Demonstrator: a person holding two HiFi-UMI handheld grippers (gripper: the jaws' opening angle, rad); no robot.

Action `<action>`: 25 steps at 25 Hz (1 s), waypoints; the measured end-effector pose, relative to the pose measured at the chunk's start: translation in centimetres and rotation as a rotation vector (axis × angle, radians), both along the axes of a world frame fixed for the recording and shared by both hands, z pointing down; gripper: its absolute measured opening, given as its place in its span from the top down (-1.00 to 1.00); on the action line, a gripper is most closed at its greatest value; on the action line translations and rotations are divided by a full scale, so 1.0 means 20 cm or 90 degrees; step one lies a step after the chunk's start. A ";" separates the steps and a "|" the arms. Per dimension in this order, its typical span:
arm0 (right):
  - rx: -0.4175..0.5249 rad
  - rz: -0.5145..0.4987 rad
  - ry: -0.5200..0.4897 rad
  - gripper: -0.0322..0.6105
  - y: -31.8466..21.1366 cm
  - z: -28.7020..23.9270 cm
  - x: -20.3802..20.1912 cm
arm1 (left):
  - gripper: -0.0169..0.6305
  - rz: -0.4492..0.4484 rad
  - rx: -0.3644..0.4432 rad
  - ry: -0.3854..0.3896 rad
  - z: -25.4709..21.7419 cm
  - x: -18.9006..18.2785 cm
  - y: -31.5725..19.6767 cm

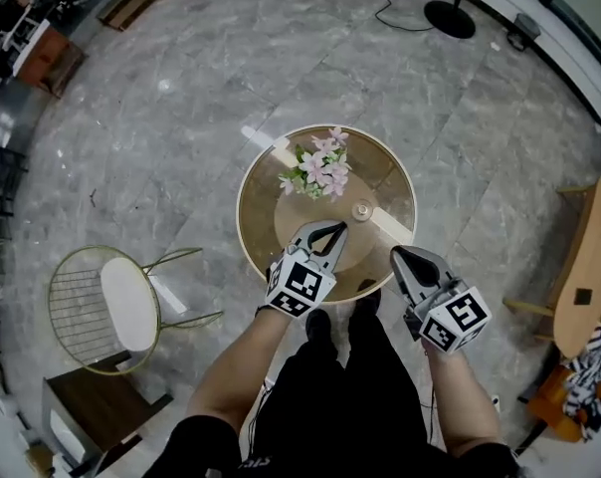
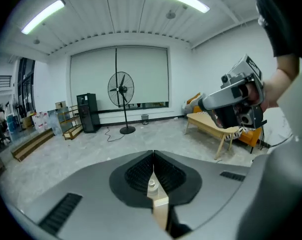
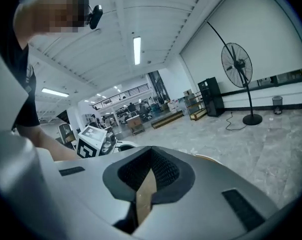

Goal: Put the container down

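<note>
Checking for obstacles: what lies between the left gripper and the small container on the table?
Nothing: in the head view only bare tabletop separates the left gripper from the container; the flowers stand farther back.

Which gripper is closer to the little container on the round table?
Left. The left gripper is just short of the container, slightly to its left; the right gripper is farther back, off to its right.

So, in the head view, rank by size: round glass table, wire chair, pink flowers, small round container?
Largest to smallest:
1. round glass table
2. gold wire chair with white seat
3. pink flowers
4. small round container
</note>
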State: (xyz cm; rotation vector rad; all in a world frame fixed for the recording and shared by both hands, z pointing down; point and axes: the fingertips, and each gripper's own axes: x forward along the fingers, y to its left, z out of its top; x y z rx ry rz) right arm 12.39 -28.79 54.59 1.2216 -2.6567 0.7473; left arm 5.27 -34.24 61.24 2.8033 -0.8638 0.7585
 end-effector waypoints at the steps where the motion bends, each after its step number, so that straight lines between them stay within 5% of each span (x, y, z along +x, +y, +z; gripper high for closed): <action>1: 0.010 -0.001 0.008 0.86 0.03 -0.07 -0.04 | 0.89 0.000 -0.012 0.012 -0.07 -0.04 0.04; 6: 0.048 0.014 0.032 0.86 0.25 -0.44 -0.18 | 0.90 0.010 -0.059 0.030 -0.41 -0.23 0.32; 10: 0.050 0.049 -0.002 0.86 0.39 -0.63 -0.23 | 0.90 0.006 -0.079 0.107 -0.74 -0.33 0.47; 15: 0.069 0.022 -0.012 0.86 0.47 -0.79 -0.23 | 0.90 0.010 -0.022 0.177 -1.10 -0.32 0.58; 18: 0.088 0.017 -0.026 0.86 0.44 -0.88 -0.19 | 0.90 0.012 -0.030 0.222 -1.20 -0.29 0.66; 25: 0.143 -0.008 -0.015 0.86 0.48 -1.11 0.04 | 0.90 -0.089 0.017 0.193 -1.30 -0.28 0.72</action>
